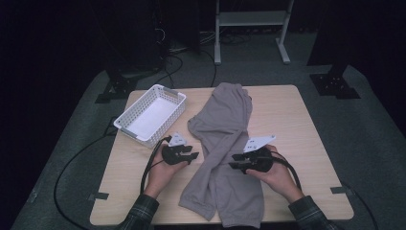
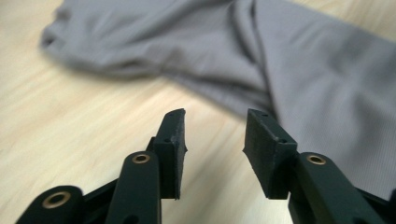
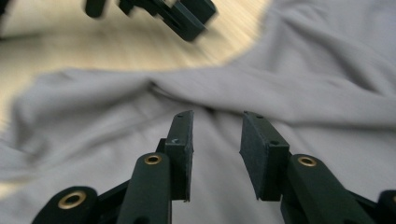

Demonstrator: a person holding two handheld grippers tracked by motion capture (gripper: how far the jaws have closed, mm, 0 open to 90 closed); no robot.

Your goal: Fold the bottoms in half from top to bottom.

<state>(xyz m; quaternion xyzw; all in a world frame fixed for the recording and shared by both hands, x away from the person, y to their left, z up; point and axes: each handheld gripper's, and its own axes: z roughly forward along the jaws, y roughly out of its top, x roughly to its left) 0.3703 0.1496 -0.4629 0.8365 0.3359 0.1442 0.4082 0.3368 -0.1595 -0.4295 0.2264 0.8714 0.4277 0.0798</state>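
The left gripper (image 1: 194, 155) is hovering with jaws spread and empty beside grey sweatpants (image 1: 225, 143) lying rumpled, legs crossing, down the wooden table's (image 1: 297, 124) middle; the right gripper (image 1: 233, 163) is hanging over them, spread, empty.

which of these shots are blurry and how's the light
High view: dim, dark surroundings, table lit and fairly sharp. Left gripper view: jaws sharp, grey garment and wood soft. Right gripper view: the left gripper at top smeared by motion, cloth behind the jaws out of focus.
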